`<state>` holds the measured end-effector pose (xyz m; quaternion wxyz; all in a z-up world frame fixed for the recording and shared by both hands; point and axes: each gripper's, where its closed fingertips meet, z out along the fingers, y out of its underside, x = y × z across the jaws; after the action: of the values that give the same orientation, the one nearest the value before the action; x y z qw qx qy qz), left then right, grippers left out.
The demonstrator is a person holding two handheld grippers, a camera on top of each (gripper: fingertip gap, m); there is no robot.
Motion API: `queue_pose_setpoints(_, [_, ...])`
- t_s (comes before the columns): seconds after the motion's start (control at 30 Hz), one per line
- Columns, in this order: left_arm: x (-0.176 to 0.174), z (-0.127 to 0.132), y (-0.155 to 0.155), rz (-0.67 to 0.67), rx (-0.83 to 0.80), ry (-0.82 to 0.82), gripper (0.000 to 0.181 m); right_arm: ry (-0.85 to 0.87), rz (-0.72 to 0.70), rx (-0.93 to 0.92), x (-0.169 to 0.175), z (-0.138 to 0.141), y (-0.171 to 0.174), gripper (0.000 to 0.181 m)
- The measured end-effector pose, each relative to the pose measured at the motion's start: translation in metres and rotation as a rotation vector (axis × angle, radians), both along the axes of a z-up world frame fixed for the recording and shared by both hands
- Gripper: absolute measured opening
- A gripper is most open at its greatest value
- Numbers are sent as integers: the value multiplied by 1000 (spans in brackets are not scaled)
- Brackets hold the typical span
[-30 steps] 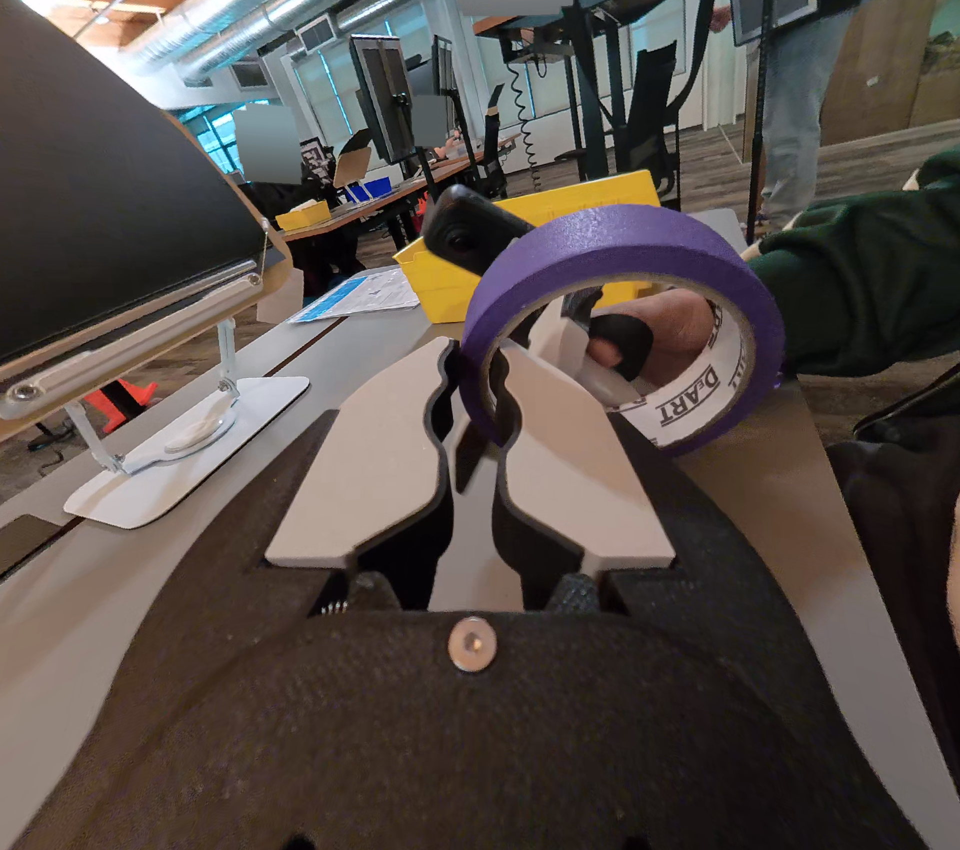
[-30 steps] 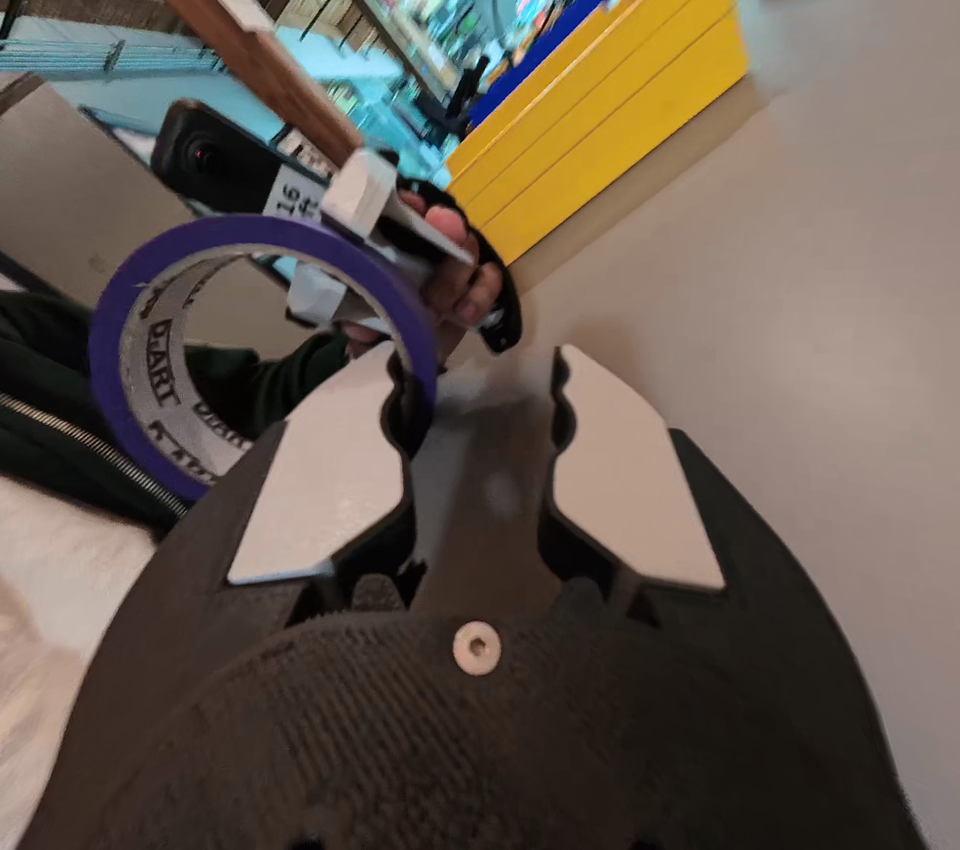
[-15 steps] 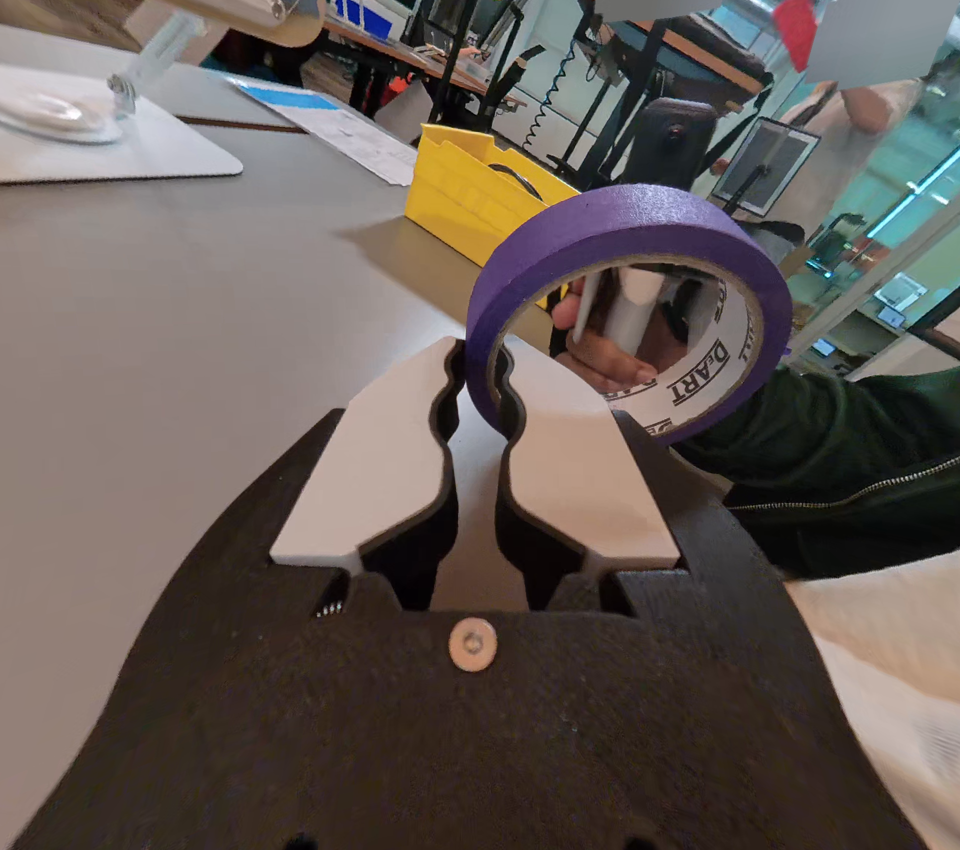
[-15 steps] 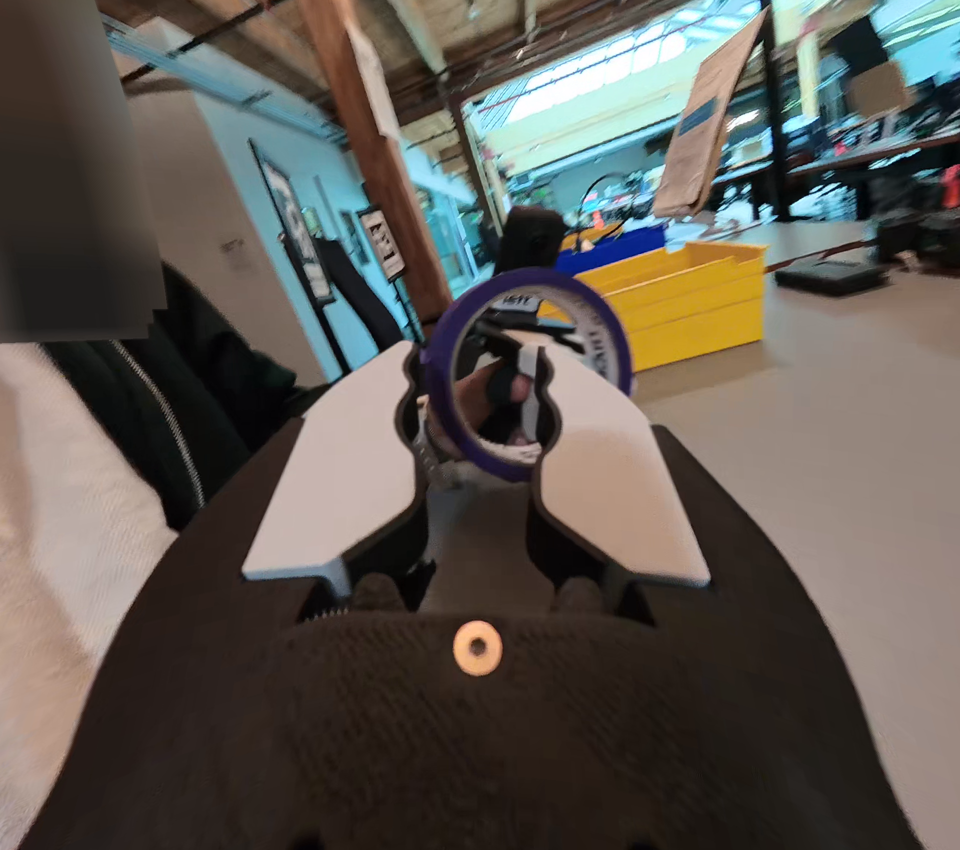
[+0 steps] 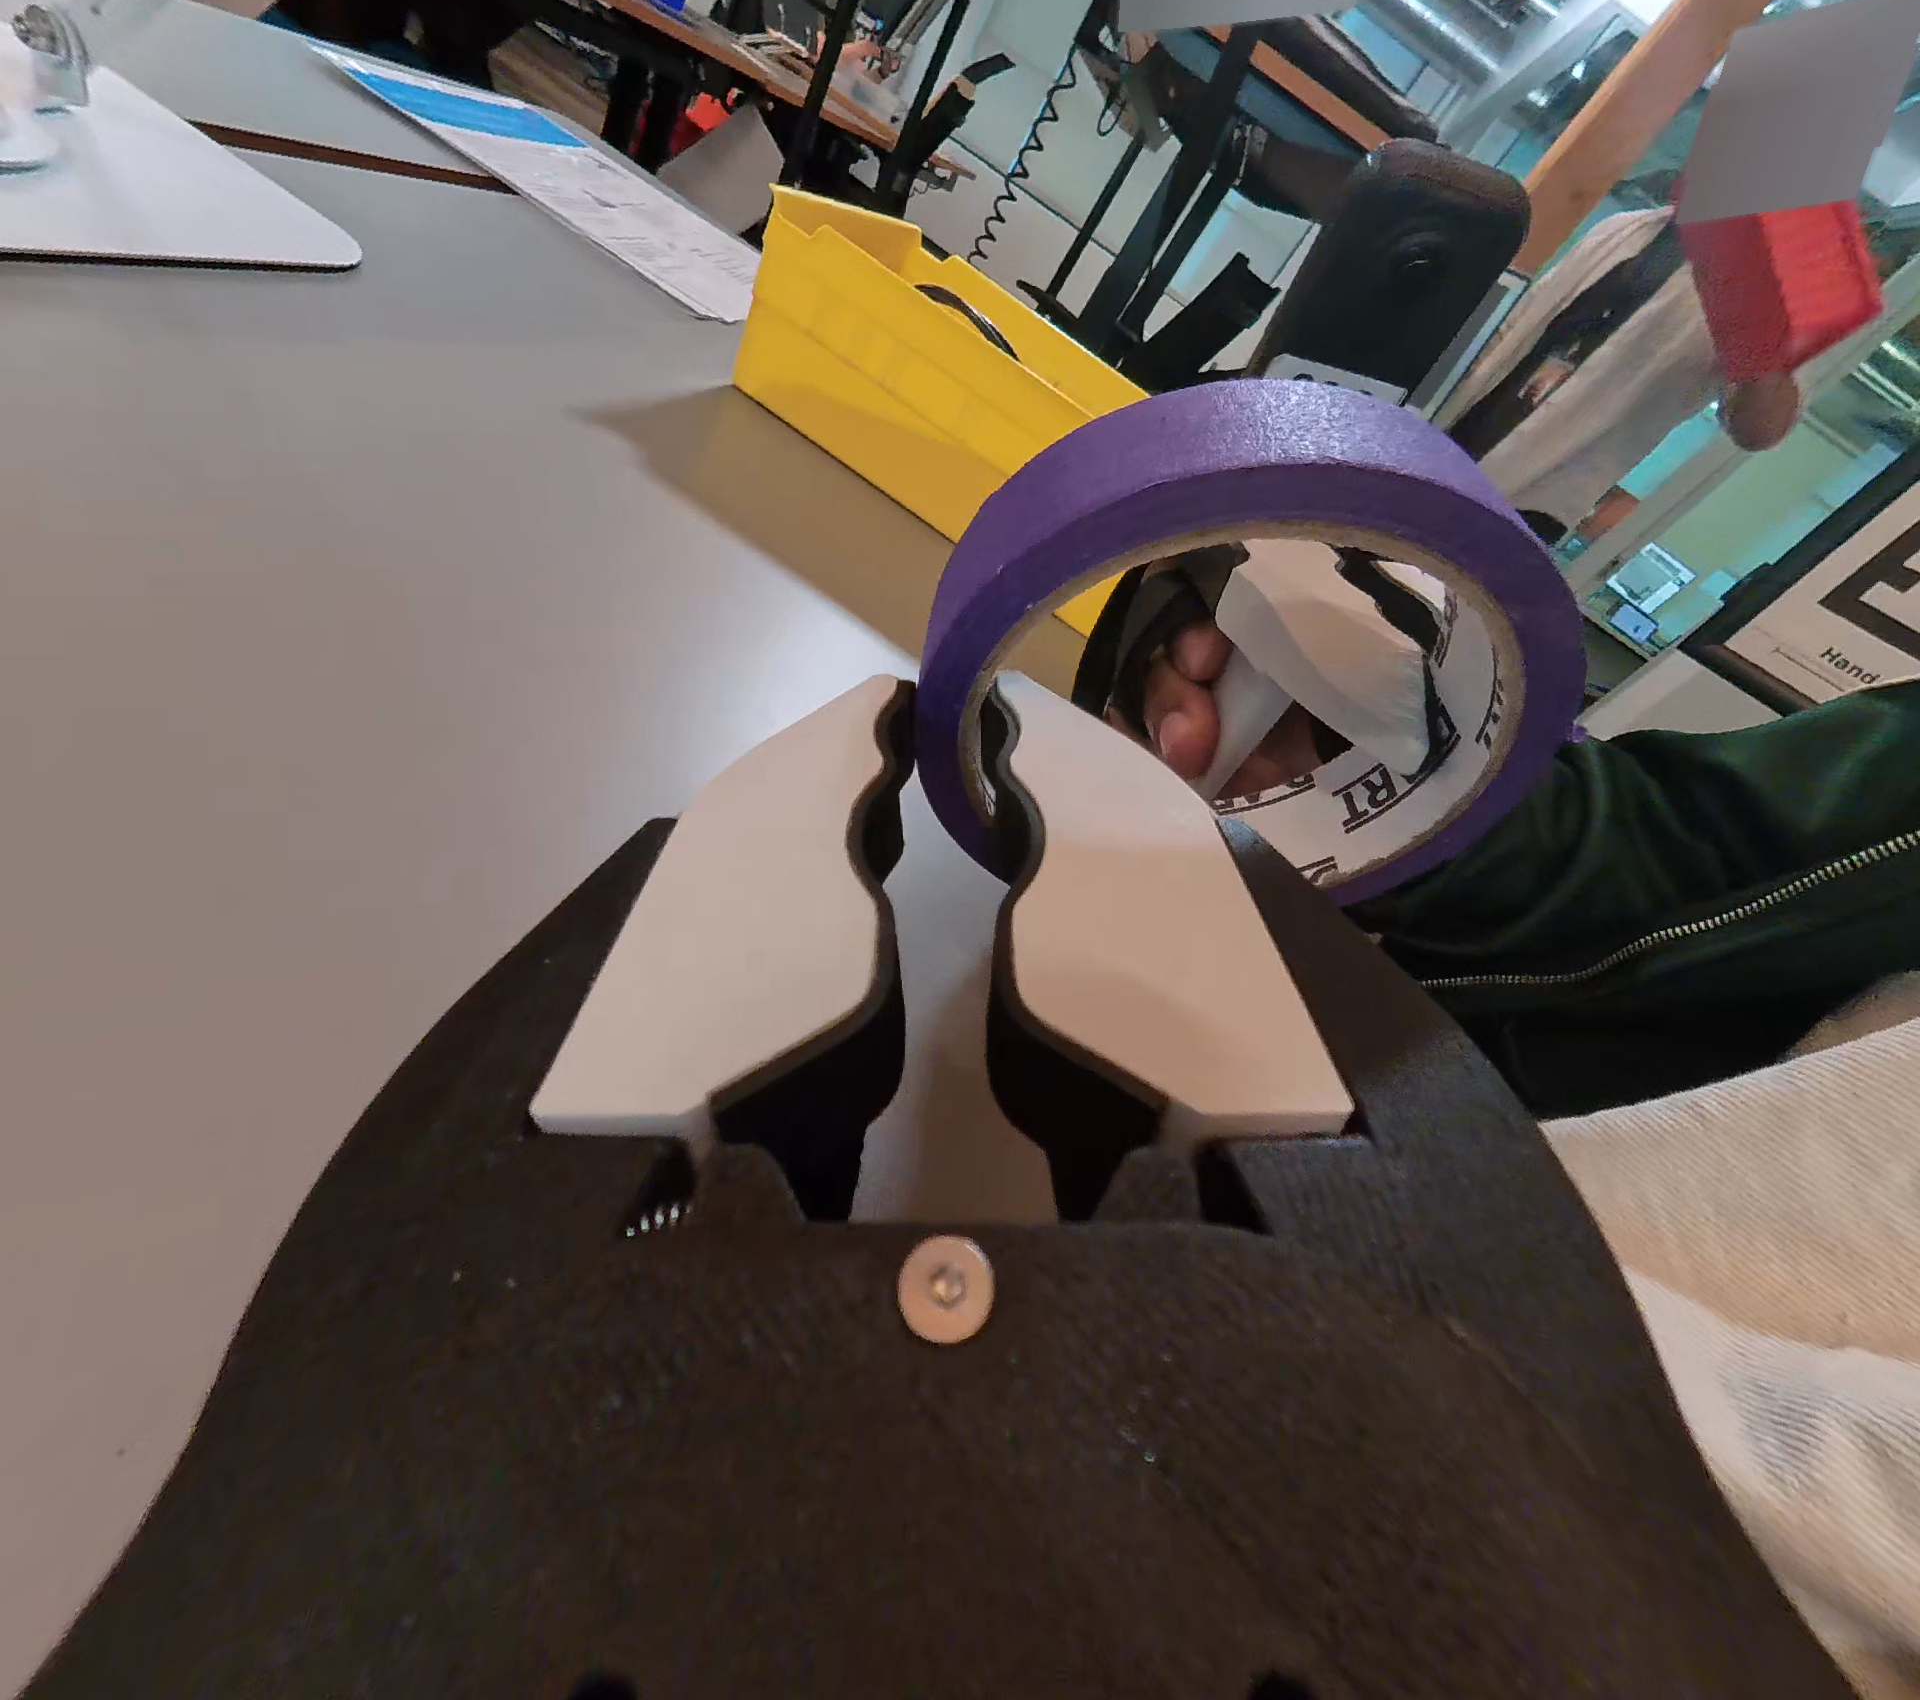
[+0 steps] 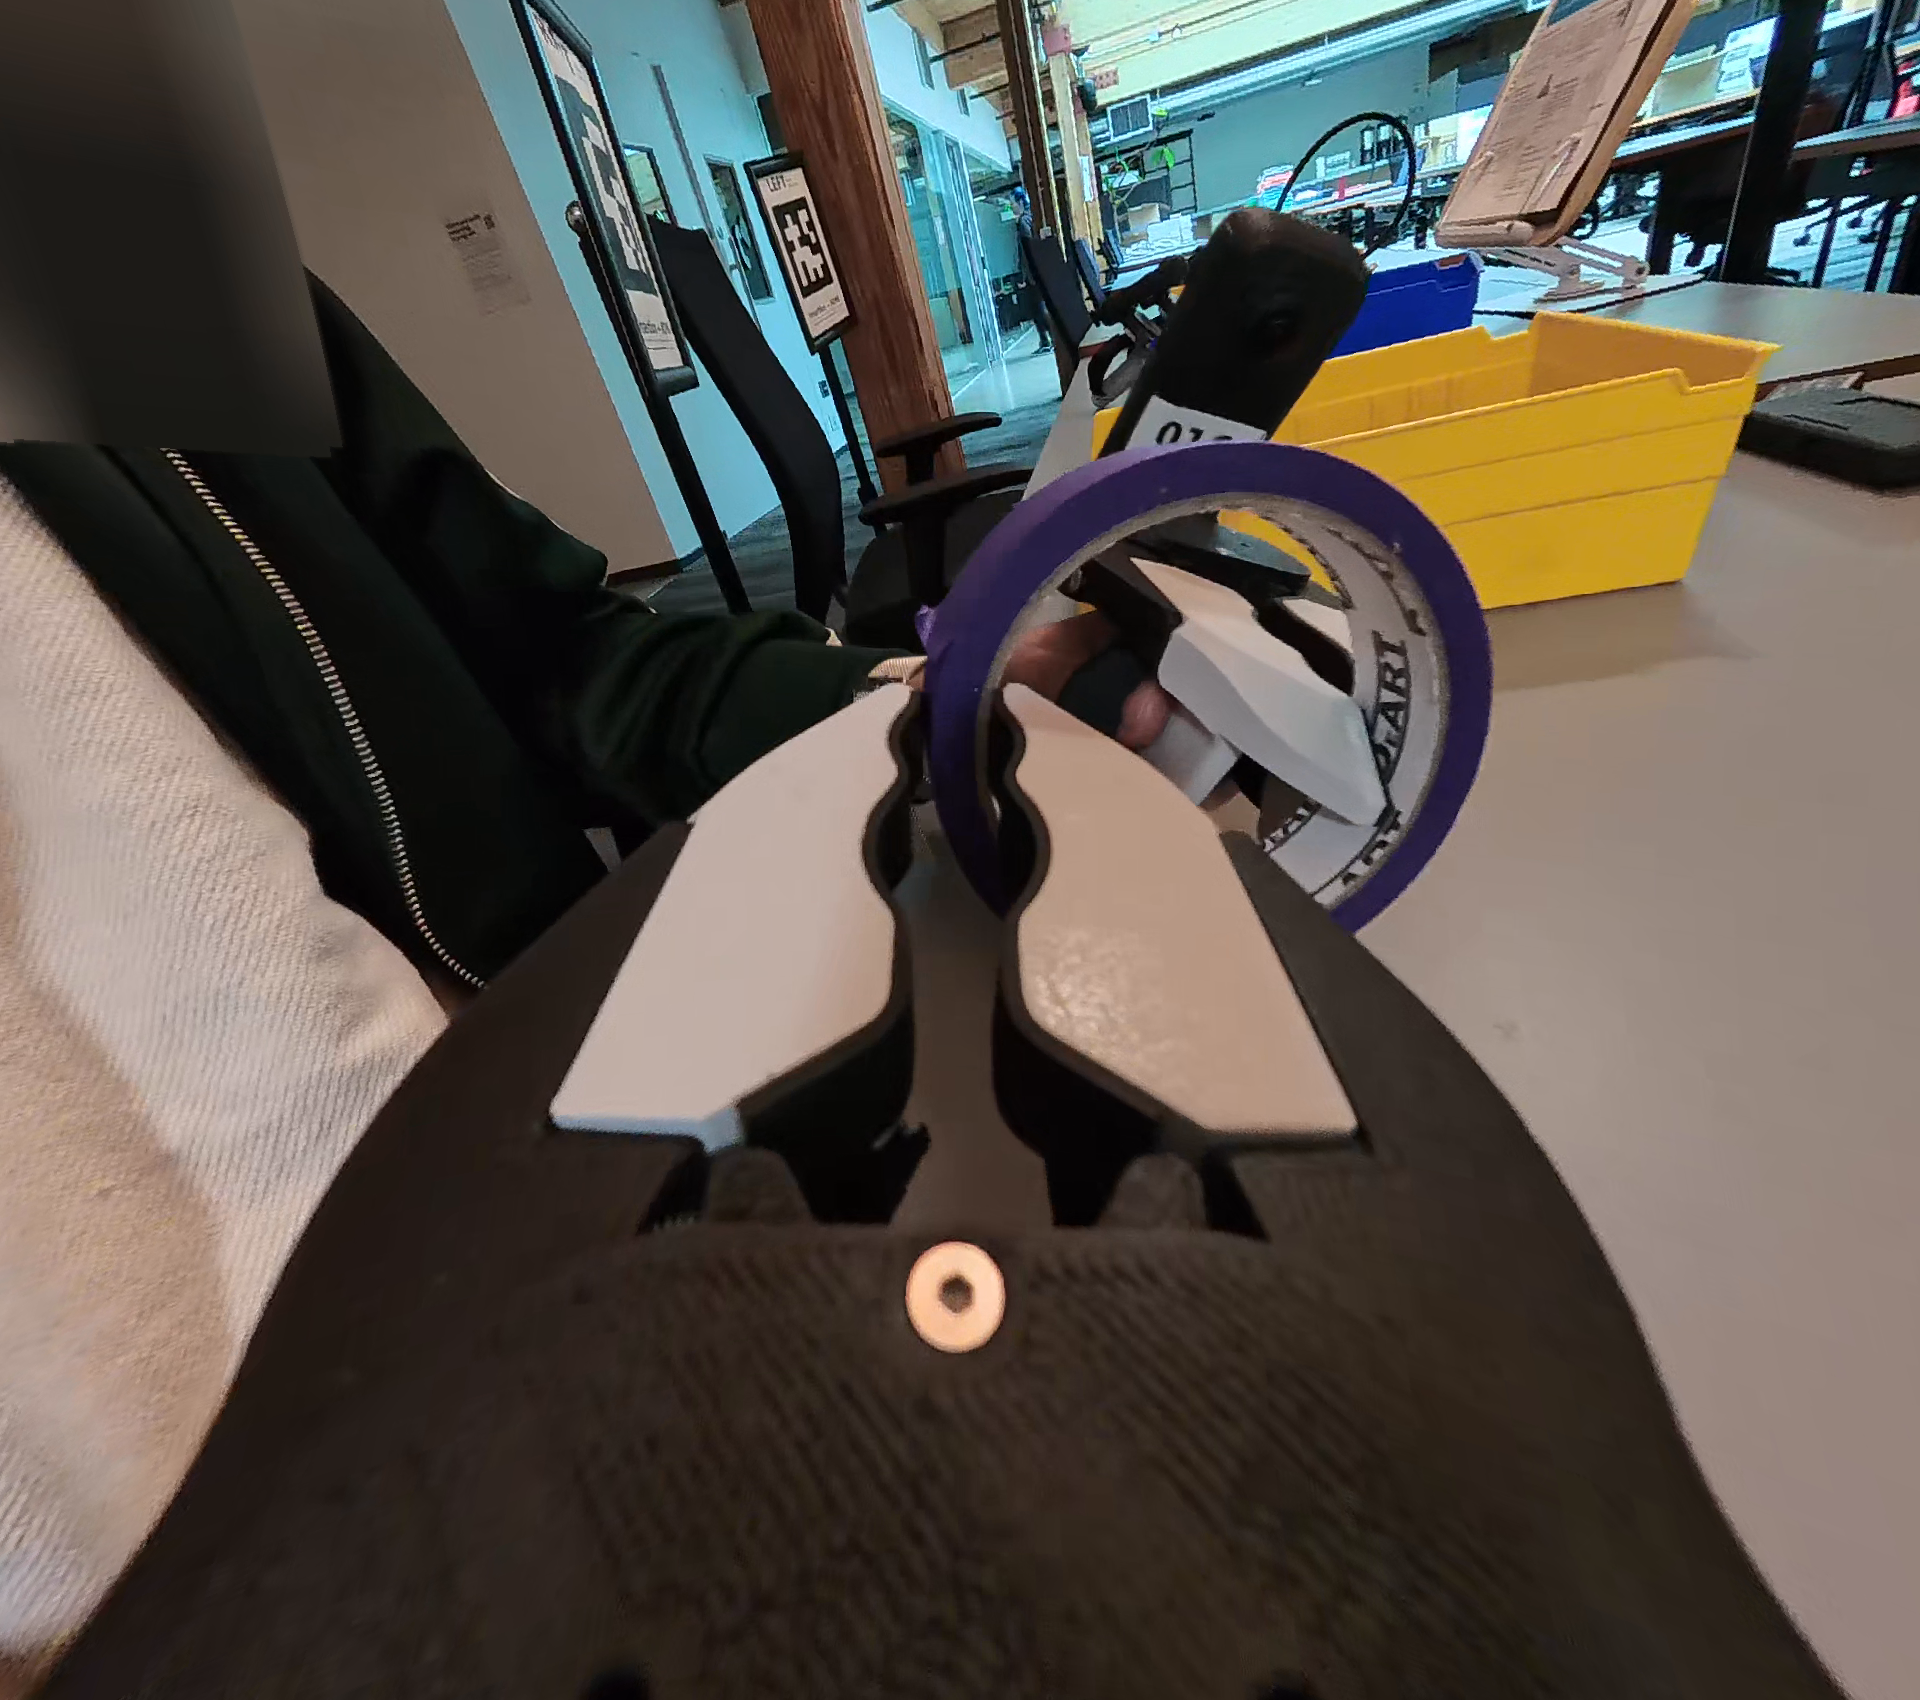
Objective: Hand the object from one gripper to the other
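Observation:
A purple tape roll (image 5: 1247, 455) is held upright above the grey table (image 5: 312, 559). My left gripper (image 5: 951, 705) is shut on the near rim of the roll. In the right wrist view my right gripper (image 6: 956, 715) is shut on the opposite rim of the same tape roll (image 6: 1195, 476). Each gripper's white fingers show through the ring from the other side: the right one's fingers (image 5: 1320, 674) in the left wrist view, the left one's fingers (image 6: 1268, 715) in the right wrist view. A hand holds each handle.
A yellow bin (image 5: 914, 362) stands on the table behind the roll; it also shows in the right wrist view (image 6: 1558, 466). A white stand base (image 5: 125, 196) and a paper sheet (image 5: 582, 175) lie far left. A black device (image 6: 1839, 424) lies far right. The person's torso is close by. The grippers' ends are close to 8 centimeters from one another.
The right gripper, open beside the roll a second ago, has come around the rim and shut on it. The left gripper has kept its hold; both views have swung level.

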<state>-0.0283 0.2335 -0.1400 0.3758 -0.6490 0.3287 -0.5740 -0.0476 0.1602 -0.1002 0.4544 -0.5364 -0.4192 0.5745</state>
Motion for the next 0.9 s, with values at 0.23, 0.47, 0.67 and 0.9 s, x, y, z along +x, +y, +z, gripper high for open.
queue_pose_setpoints(0.23, [-2,9,4,29,26,-62,36,116,-52,-29,15,18,10,10])
queue_pose_setpoints(0.47, [0,24,-10,-54,34,-150,35,176,-136,-67,36,23,28,10])
queue_pose_setpoints(0.67, [11,36,-36,-199,17,-230,41,49,-200,-32,28,5,34,10])
queue_pose_setpoints(0.9, [9,40,-35,-204,-86,-288,38,-95,-246,27,18,-14,37,10])
